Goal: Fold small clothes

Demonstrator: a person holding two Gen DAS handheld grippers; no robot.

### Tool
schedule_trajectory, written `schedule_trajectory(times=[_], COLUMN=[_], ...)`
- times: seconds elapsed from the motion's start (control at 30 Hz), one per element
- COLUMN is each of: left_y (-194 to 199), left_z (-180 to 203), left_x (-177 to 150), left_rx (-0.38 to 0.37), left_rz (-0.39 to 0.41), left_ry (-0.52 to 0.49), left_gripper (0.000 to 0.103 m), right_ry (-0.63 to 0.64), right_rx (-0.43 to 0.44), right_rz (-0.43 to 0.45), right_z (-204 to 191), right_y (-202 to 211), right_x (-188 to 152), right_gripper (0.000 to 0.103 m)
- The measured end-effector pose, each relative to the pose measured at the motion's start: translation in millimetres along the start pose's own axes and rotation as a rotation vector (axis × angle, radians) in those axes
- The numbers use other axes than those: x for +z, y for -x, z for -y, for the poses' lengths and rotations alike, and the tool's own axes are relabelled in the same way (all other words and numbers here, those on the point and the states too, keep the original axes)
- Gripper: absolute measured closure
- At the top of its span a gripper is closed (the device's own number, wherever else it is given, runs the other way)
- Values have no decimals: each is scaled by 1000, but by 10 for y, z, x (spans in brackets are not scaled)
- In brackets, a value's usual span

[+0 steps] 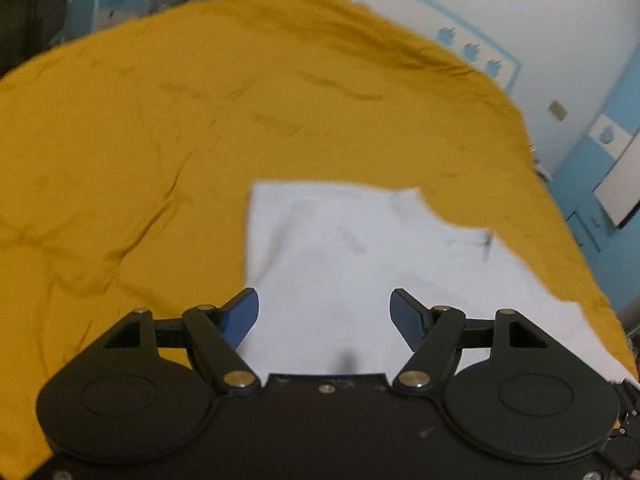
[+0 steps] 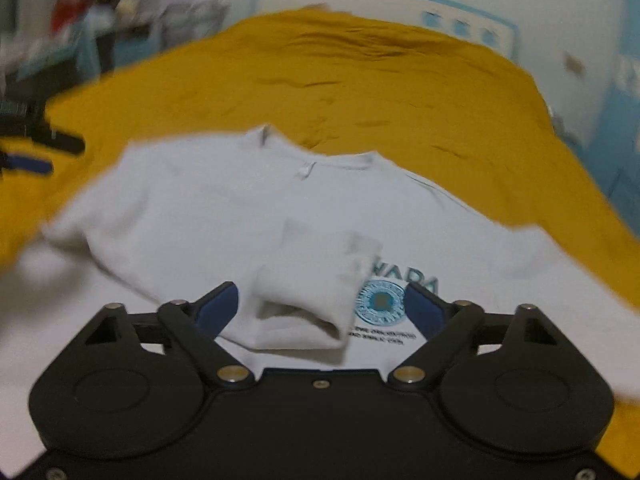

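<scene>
A small white T-shirt with a round blue logo lies on the mustard bedspread. One sleeve is folded in over the chest. My right gripper is open just above the shirt, its blue-padded fingers either side of the folded sleeve, holding nothing. In the left wrist view the shirt lies flat ahead, and my left gripper is open and empty over its near part. The left gripper also shows at the far left of the right wrist view.
The mustard bedspread covers the whole bed, wrinkled, with wide bare cloth to the left and beyond the shirt. A white and blue headboard and wall stand behind. Blue furniture is at the right, shelves at the far left.
</scene>
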State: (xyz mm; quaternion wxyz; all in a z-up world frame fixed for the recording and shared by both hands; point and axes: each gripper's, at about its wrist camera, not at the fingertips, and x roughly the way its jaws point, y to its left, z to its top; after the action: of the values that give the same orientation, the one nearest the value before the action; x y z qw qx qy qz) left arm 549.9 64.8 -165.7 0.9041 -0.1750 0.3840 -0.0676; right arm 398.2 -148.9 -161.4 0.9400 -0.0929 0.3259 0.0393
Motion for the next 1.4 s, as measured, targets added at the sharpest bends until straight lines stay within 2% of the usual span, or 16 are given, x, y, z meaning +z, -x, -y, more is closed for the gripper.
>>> schedule_trajectory(times=[0.1,0.2,0.27,0.3,0.47,0.57,0.67,0.73,0.77,0.83,0.87,1.03,1.1,1.27,1.33,1.4], left_y=[-59,4,-20,-45,46,-8,-49,-79,-86,-101,-104,-96,-92,-65,21,113], left_z=[-178,-290,-263,-261,-216,-191,-154,-111,-95,-75,-71,-77,-82,-52,-14,46], left_x=[-95,-273,-263,-269,-352,-381,-437,-481,-494,-517,-522,-499,-501,-507,-475,-437], left_rx=[0,-4,-6,-4,4,-1,-3,16,21,30,32,32,33,54,46,28], left_rz=[-23,-39,-51,-55,-79,-82,-94,-92,-91,-91,-91,-96,-98,-102,-89,-80], left_ry=[9,15,16,14,12,8,-1,-33,-44,-60,-63,-50,-51,-58,-45,-38], left_gripper=[30,30,30,30,30,30,30,30,30,30,30,30,29,30,30,30], right_ry=[172,248,269,264,185,29,-178,-253,-272,-277,-284,-310,-324,-332,-343,-398], right_rx=[-81,-128,-132,-138,-125,-148,-165,-155,-183,-200,-202,-140,-177,-333,-335,-288], right_rz=[-31,-47,-57,-58,14,59,19,-68,-98,-100,-85,-45,-48,-159,-156,-114], right_z=[-258,-355,-355,-342,-156,130,502,675,726,778,806,910,953,1057,1141,1318], right_y=[-279,-459,-510,-513,-313,-97,-101,-249,-296,-279,-246,-187,-211,-286,-159,50], right_x=[-5,-10,-21,-30,11,40,-64,-205,-276,-385,-404,-342,-320,-388,-384,-390], right_gripper=[31,52,87,89,93,93,92,92,78,64,61,61,61,59,59,58])
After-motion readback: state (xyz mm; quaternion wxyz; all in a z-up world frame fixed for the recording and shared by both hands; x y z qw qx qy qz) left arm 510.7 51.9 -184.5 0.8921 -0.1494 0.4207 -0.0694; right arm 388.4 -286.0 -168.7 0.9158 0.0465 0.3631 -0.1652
